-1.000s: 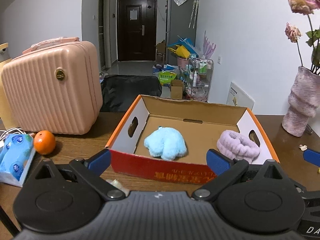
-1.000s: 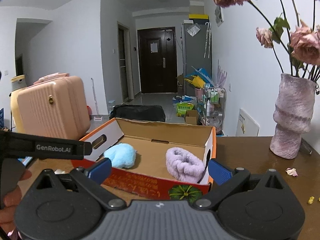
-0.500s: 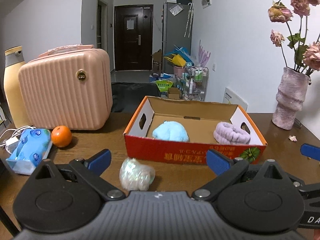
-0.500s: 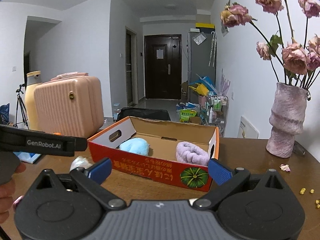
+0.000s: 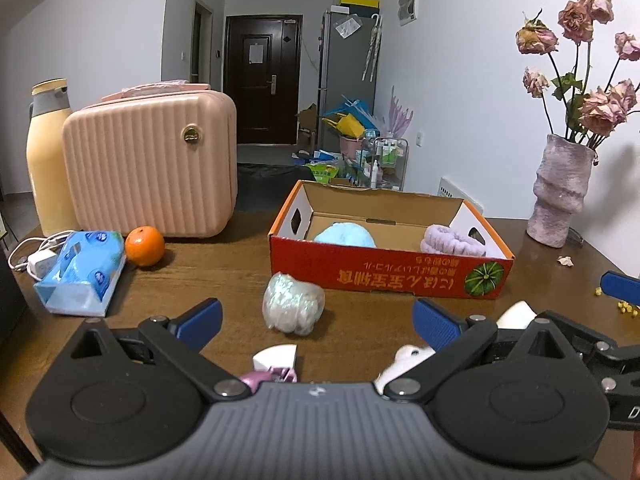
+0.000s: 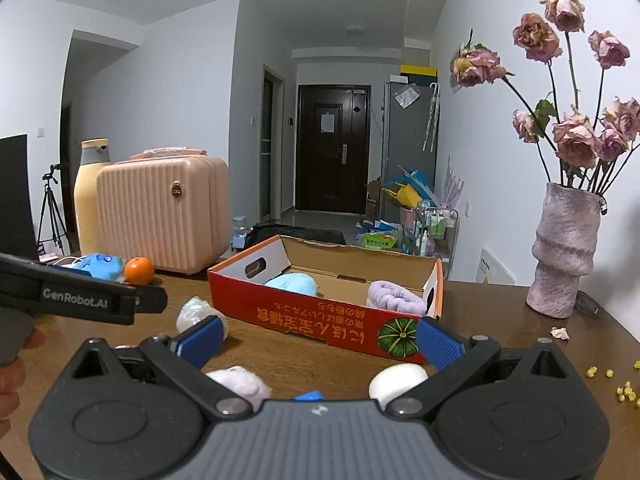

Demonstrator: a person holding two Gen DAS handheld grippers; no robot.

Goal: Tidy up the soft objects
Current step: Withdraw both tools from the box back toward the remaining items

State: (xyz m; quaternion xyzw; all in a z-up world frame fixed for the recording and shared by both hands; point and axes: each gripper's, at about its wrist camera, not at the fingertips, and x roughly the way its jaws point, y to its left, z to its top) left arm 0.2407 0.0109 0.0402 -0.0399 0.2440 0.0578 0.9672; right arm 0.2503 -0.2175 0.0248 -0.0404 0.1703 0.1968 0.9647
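Note:
An open red cardboard box [image 5: 384, 276] [image 6: 320, 316] sits mid-table, holding a light blue plush [image 5: 345, 236] [image 6: 292, 283] on its left and a lilac fluffy headband [image 5: 452, 242] [image 6: 394, 298] on its right. In front of the box lies a shiny whitish soft bundle [image 5: 293, 309] [image 6: 197, 314]. Small white and pink soft items [image 5: 276, 362] [image 6: 240, 384] lie close under the grippers, partly hidden. My left gripper [image 5: 318, 322] is open and empty, a short way back from the bundle. Open and empty too, my right gripper [image 6: 320, 338] faces the box front.
At the left stand a pink ribbed case [image 5: 152, 164], a yellow bottle [image 5: 48, 156], an orange [image 5: 145, 245], a blue tissue pack [image 5: 82, 272] and a white charger [image 5: 38, 260]. A lilac vase with dried roses [image 5: 560, 192] stands right. Yellow crumbs [image 6: 616, 384] dot the right edge.
Both grippers have pulled back from the box toward the table's near side. The bundle and small soft items in front of the box have come into view. Both stay open.

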